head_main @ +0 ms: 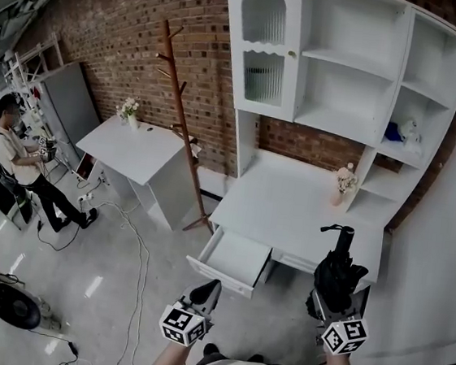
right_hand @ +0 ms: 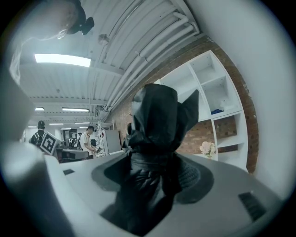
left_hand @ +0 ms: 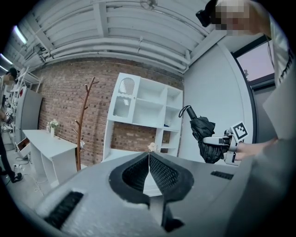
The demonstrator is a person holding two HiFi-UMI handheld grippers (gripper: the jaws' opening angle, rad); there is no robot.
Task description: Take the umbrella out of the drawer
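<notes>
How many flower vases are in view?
2. One vase on the side table left of the coat rack; another vase on the desk. Others may be hidden.

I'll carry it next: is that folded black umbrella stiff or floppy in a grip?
Probably both. The umbrella stands upright from the right hand-held gripper, so a rigid shaft likely runs inside. Its loose fabric folds bunch between the jaws, so the grip may feel squashy and could slip.
</notes>
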